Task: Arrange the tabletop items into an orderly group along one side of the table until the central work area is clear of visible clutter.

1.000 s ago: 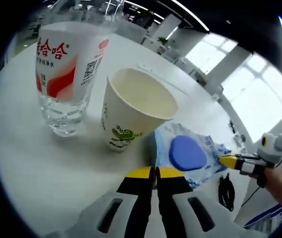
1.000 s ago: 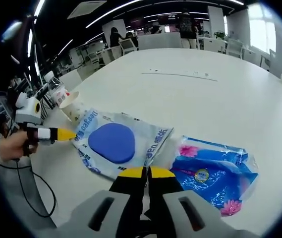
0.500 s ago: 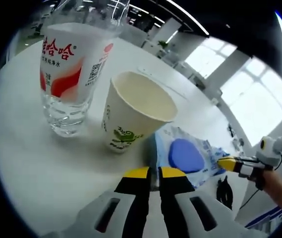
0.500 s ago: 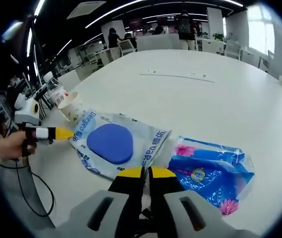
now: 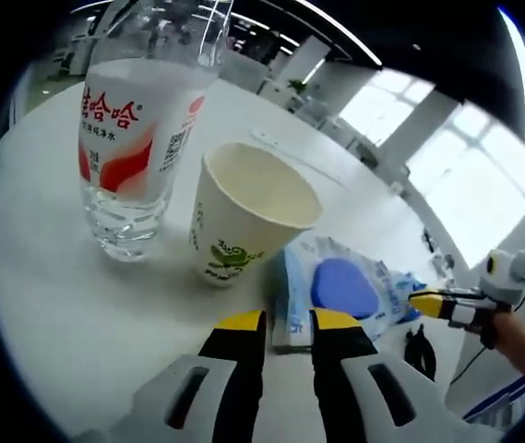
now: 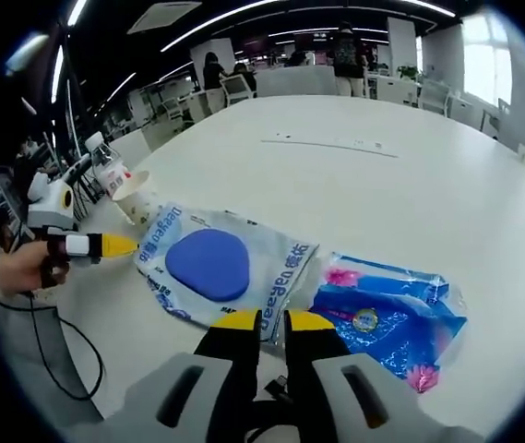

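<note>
White table (image 5: pixel 50 305): carries all items.
Left gripper (image 5: pixel 280 325): jaws slightly apart, straddling the near edge of the wet-wipe pack (image 5: pixel 336 291).
Right gripper (image 6: pixel 264 325): jaws slightly apart at the opposite edge of that pack, beside the blue tissue pack (image 6: pixel 387 318).
Paper cup (image 5: pixel 244 217): upright, just behind the wipes.
Water bottle (image 5: pixel 133 138): upright, beside the cup.

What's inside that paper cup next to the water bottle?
The paper cup stands upright beside the water bottle. In the left gripper view its cream inner wall looks bare, with nothing rising above the rim. The cup's near wall hides its bottom, so something small or a little liquid there can't be ruled out.
</note>
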Demonstrator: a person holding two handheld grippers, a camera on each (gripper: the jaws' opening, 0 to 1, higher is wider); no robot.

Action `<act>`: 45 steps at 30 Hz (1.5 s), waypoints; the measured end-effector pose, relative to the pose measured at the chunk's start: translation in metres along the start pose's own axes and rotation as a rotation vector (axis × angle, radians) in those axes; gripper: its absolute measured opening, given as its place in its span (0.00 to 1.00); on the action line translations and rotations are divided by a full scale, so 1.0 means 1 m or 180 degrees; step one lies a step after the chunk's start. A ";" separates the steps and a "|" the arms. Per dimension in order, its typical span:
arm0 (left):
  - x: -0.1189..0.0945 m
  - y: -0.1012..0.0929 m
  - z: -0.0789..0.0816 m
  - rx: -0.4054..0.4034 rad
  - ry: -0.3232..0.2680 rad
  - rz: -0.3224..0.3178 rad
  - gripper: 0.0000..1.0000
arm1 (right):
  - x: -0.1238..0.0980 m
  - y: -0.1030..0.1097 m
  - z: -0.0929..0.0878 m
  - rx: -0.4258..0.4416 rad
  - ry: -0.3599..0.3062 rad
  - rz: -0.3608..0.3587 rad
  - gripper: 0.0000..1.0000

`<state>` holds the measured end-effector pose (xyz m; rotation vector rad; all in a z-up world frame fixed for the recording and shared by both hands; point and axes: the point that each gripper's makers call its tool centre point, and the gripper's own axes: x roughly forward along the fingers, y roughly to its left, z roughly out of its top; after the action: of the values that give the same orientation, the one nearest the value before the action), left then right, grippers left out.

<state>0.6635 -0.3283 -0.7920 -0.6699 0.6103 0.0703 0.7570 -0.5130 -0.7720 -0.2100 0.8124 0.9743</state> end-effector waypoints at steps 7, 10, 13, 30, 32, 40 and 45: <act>-0.007 -0.005 0.001 0.0263 -0.0045 -0.0045 0.22 | -0.003 0.009 -0.005 -0.0058 0.0001 0.0114 0.17; -0.012 -0.012 0.001 0.0491 -0.0080 -0.0075 0.29 | -0.005 0.012 -0.007 -0.0015 -0.0025 0.0155 0.20; -0.017 -0.016 0.002 0.0487 -0.0120 -0.0109 0.33 | -0.006 0.013 -0.008 -0.0014 -0.0055 0.0174 0.26; -0.042 -0.032 0.000 0.0771 -0.0198 -0.0315 0.63 | -0.012 0.031 -0.007 -0.0095 -0.0197 0.0342 0.51; -0.044 -0.033 -0.001 0.0752 -0.0185 -0.0347 0.67 | -0.015 0.035 -0.006 -0.0140 -0.0238 0.0356 0.57; -0.051 -0.037 0.002 0.0777 -0.0225 -0.0437 0.80 | -0.024 0.044 -0.007 -0.0264 -0.0253 0.0423 0.76; -0.057 -0.037 0.002 0.0858 -0.0212 -0.0475 0.93 | -0.029 0.048 -0.013 -0.0331 -0.0223 0.0450 0.88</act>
<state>0.6266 -0.3488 -0.7385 -0.4479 0.4929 -0.1266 0.7029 -0.5109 -0.7518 -0.2088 0.7202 1.1524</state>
